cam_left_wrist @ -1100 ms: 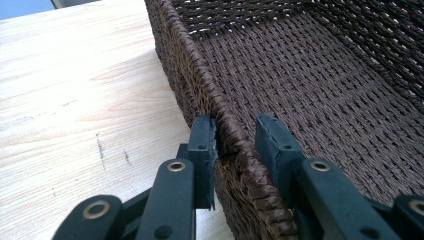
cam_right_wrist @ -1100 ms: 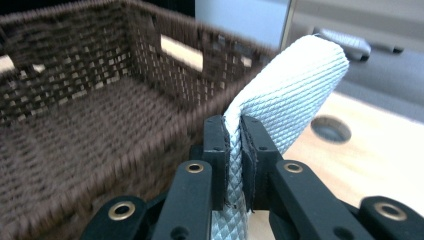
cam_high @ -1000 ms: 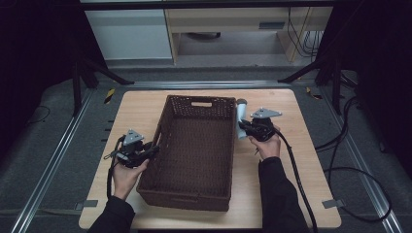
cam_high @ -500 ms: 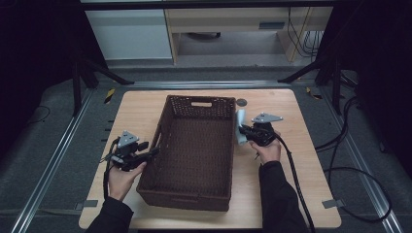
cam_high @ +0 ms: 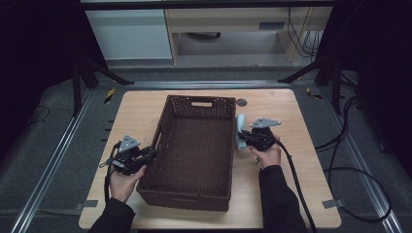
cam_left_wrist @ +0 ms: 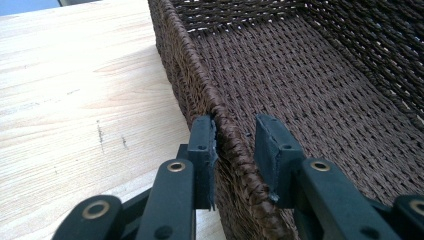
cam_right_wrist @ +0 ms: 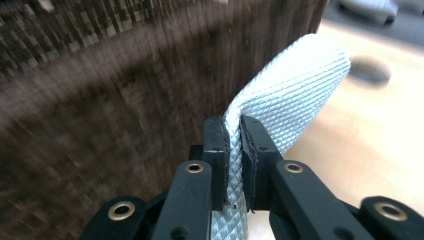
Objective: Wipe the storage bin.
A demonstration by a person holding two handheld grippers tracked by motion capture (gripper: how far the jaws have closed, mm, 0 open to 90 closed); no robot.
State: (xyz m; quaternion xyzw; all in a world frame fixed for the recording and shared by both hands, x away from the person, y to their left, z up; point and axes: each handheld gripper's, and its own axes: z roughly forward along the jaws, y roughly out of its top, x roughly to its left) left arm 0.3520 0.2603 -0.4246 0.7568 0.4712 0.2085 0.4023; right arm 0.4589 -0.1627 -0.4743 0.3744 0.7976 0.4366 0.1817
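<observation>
So far: nothing lies in the basket yet.
Left gripper: jaws spread, straddling the left rim of the basket, one jaw outside and one inside, not yet closed on it.
Basket: brown wicker, sitting mid-table; its floor is bare.
Right gripper: jaws pressed together, pinching a folded pale blue cloth.
Cloth: held upright just beside the basket's right wall, outside it, above the table.
Done: cloth picked up, basket approached from both sides.
Left: likely steadying the basket, lifting the cloth over the rim and letting go inside.
</observation>
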